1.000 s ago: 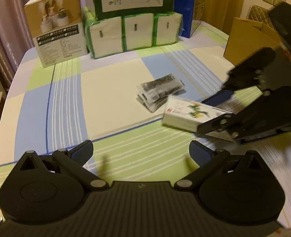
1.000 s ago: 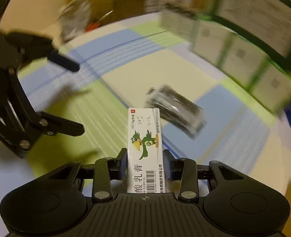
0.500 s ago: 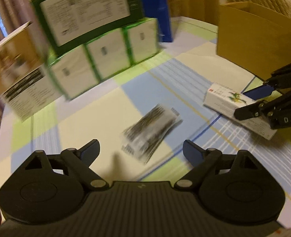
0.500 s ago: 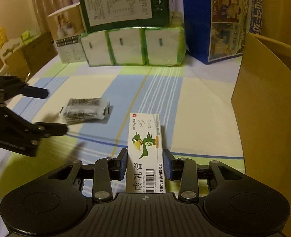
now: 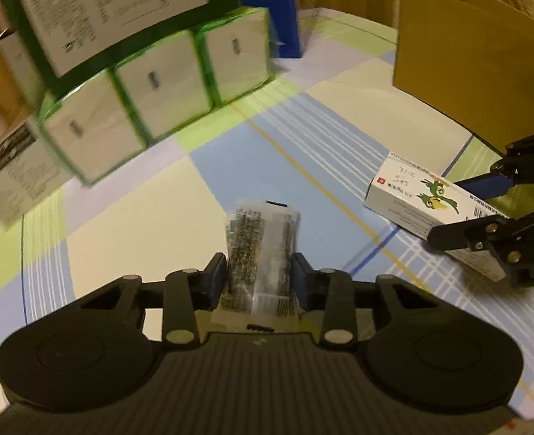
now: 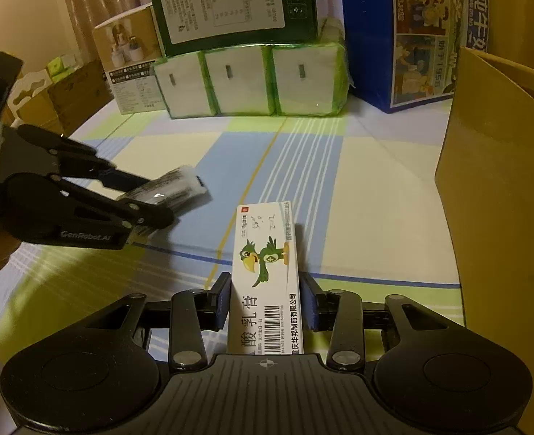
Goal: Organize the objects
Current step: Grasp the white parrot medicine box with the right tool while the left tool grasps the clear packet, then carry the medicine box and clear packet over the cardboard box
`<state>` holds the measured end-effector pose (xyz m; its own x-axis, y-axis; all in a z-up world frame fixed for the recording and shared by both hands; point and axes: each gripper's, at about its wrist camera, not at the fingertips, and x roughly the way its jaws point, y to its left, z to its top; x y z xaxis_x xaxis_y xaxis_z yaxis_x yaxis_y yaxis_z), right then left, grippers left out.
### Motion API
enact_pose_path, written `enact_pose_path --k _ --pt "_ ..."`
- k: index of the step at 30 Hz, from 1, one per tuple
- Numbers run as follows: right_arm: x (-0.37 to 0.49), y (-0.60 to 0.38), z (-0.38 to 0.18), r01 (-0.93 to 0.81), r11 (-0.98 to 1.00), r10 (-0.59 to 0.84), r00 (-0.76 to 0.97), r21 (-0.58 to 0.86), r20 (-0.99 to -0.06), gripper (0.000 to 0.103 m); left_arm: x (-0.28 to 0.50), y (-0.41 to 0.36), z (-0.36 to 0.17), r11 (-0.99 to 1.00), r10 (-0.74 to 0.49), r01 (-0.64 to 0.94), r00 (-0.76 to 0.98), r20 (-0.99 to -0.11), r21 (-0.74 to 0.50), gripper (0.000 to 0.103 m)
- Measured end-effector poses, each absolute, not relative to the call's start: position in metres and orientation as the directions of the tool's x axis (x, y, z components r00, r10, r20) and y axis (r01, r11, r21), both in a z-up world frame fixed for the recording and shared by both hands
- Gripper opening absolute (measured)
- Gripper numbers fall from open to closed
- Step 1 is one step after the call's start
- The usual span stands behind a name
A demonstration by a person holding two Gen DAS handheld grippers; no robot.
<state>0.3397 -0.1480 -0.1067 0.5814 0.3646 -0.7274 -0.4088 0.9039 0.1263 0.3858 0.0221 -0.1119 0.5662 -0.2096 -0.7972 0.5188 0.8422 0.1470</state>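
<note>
I have one thing in each hand. My left gripper (image 5: 259,279) pinches the packet (image 5: 261,250), a clear sachet with dark print, its pads pressed against both long sides; the packet points to 12 o'clock in the left wrist view. I judge it is lifted a little off the table (image 5: 129,224), but the blur keeps me from being sure.

My right gripper (image 6: 265,297) is closed on the carton (image 6: 265,279), the white box with the green bird, gripped at the barcode end with the far end pointing to 12 o'clock. In the left wrist view the same carton (image 5: 423,203) shows at 3 o'clock, well apart from the packet.

The brown box (image 6: 499,195) stands at 2 o'clock in the right wrist view, near the carton's far end. I take it for the place where things go, though I cannot see inside it.

So, as I judge it, both pickups are done and nothing is yet put away. Left to do: carry each item over the box wall and let go. The tissue packs (image 6: 252,79) at 12 o'clock look stacked already; I leave them.
</note>
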Motion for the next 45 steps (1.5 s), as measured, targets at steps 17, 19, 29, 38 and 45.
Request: enact_pose_path --k 17,19,29,38,45 --pt "0.269 -0.158 -0.095 -0.384 0.914 0.330 0.505 0.135 -0.798 0.036 0.255 0.016 -0.107 0.971 -0.132 0.240 0.576 -0.807 0.013 0.034" --pt "0.272 -0.160 -0.095 -0.374 0.918 0.322 0.511 0.131 -0.797 0.036 0.255 0.013 -0.109 0.970 -0.123 0.243 0.583 -0.803 0.027 0.035" --pt "0.276 -0.152 -0.098 -0.400 0.911 0.316 0.531 0.096 -0.786 0.038 0.254 0.020 -0.113 0.982 -0.122 0.190 0.610 -0.783 -0.005 0.044" --pt "0.282 -0.150 -0.099 -0.395 0.912 0.324 0.537 0.108 -0.779 0.038 0.253 0.025 -0.113 0.986 -0.125 0.164 0.621 -0.774 -0.027 0.044" --pt "0.281 -0.148 -0.099 -0.395 0.915 0.309 0.544 0.087 -0.780 0.036 0.253 0.022 -0.114 0.986 -0.114 0.167 0.628 -0.769 -0.010 0.042"
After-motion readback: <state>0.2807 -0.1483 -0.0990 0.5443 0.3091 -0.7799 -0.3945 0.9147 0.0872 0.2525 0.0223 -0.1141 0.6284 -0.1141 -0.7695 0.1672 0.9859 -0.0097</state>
